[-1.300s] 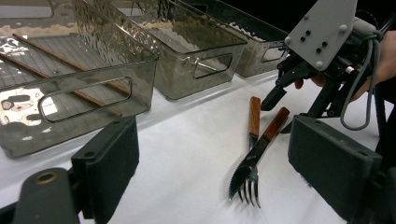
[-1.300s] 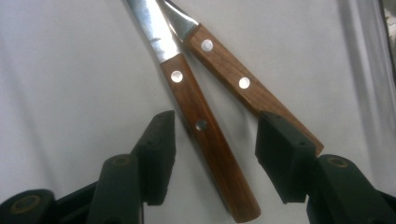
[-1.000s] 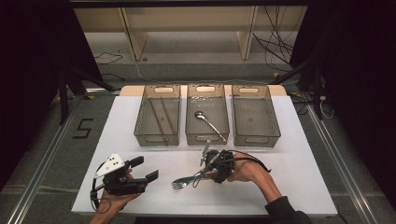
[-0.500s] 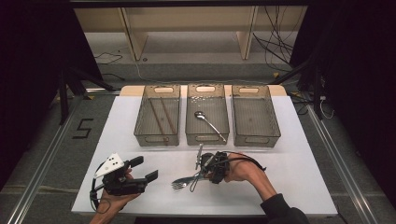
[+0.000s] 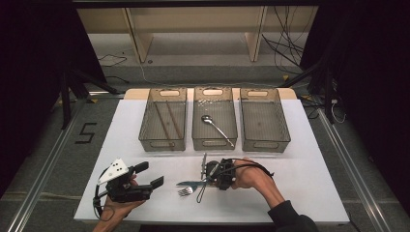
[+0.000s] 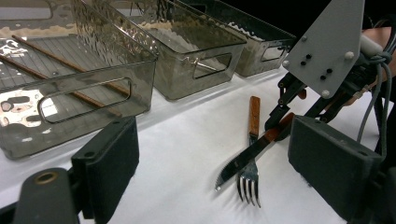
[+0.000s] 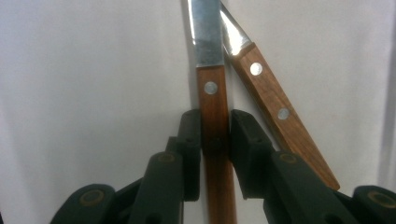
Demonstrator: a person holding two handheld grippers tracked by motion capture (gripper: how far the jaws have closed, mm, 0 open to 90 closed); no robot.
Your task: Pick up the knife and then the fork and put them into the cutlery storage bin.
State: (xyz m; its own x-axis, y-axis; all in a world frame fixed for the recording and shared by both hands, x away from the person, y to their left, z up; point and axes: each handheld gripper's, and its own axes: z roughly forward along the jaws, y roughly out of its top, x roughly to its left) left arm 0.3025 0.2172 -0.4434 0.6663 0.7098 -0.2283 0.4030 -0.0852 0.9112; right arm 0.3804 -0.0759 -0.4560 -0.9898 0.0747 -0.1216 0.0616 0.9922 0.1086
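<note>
Right tongs (image 7: pixel 215 140) have just closed on wood-handled, steel-bladed knife (image 7: pixel 212 100)

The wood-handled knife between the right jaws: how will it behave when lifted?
The wood-handled steel knife is probably stiff, so no droop. Gripped at the handle, the blade may tip down. It crosses the wood-handled fork, which may shift.

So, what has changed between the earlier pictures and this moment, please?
The right gripper has just been closing its jaws, and its pads now press on the wooden handle of the knife, which lies on the table beside the fork. The left gripper stayed open where it was. The three bins, the chopsticks and the spoon did not move.
</note>
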